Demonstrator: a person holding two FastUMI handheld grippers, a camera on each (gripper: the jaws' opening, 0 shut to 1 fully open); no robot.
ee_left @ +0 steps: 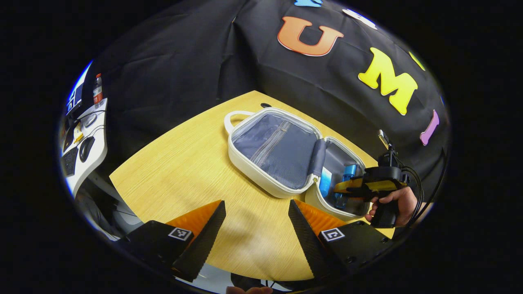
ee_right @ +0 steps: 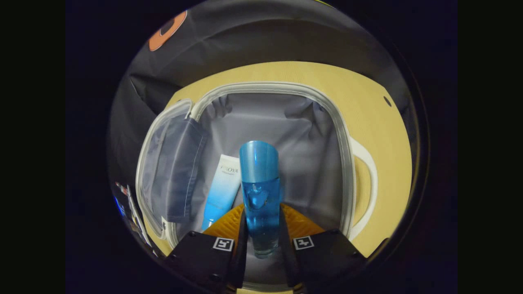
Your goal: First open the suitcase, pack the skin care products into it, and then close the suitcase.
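Inside the open suitcase (ee_right: 343, 134), right fingers (ee_right: 287, 228) clamp a blue bottle (ee_right: 260, 196) beside a tube (ee_right: 222, 183); left fingers (ee_left: 304, 228) spread.

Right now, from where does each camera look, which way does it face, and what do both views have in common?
Left gripper view: rides the open left gripper above the table, facing the open suitcase; shows the right gripper and its hand.
Right gripper view: rides the right gripper, looking down into the suitcase; its fingers clamp a blue bottle.
Shared: suitcase, bottle, tube.
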